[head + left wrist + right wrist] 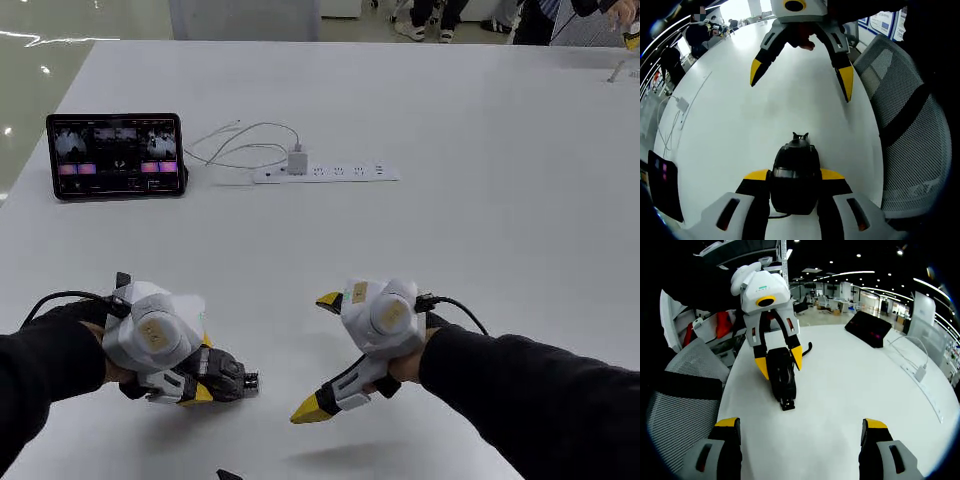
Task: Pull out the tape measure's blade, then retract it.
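My left gripper [207, 368] clamps the black tape measure [228, 374] on the near part of the white table [480, 120]. Just to its right, my right gripper [320, 356] holds its yellow-tipped jaws spread wide. Farther off on the left stands a lit tablet [116, 155], with a power strip [330, 173] and its charger [298, 160] to its right.

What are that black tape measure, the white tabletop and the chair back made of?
The tape measure looks like black plastic, perhaps rubber-coated: mostly matte with a few highlights. The table seems smooth white laminate or coated board, semi-gloss, with soft glare. The chair back looks like grey woven mesh on a dark frame.
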The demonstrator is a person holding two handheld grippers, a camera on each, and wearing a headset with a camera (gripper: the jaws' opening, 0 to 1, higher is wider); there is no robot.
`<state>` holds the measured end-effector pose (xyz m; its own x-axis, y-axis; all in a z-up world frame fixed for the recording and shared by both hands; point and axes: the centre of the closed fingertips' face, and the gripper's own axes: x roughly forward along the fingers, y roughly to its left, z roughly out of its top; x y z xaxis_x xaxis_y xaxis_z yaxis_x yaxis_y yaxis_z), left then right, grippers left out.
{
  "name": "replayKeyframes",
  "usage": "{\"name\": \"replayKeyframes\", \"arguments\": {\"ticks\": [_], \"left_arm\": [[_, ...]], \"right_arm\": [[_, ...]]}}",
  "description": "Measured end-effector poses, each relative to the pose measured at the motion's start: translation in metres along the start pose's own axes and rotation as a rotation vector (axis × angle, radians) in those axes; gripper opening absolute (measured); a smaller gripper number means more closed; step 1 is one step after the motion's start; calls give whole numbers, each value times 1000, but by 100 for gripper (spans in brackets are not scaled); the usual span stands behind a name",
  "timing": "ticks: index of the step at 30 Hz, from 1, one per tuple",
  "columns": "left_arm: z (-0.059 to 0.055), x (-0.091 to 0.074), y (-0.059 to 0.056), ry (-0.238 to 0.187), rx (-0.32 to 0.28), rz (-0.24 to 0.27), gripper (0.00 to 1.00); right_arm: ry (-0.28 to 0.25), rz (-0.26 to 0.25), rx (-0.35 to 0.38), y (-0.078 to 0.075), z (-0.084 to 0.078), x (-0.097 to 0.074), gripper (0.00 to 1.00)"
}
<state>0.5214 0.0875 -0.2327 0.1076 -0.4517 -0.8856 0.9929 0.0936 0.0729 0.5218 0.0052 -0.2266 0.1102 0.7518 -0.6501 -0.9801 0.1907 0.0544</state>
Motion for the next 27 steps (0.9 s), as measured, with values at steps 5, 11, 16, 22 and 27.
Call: {"name": "replayKeyframes", "arguments": {"ticks": [5, 11, 16, 22, 27], "left_arm": [[0, 1, -1, -6, -6, -2, 31], [1, 1, -2, -13, -13, 1, 31], [1, 1, -2, -15, -18, -2, 31], [1, 1, -3, -18, -20, -2, 31], [1, 2, -3, -19, -23, -5, 31]], "right_arm": [[-1, 25, -35, 7, 5, 14, 80], [-6, 39, -49, 9, 11, 23, 68], [11, 49, -79, 11, 9, 32, 54], [36, 63, -107, 15, 7, 42, 39], [74, 77, -136, 18, 1, 52, 29]]}}
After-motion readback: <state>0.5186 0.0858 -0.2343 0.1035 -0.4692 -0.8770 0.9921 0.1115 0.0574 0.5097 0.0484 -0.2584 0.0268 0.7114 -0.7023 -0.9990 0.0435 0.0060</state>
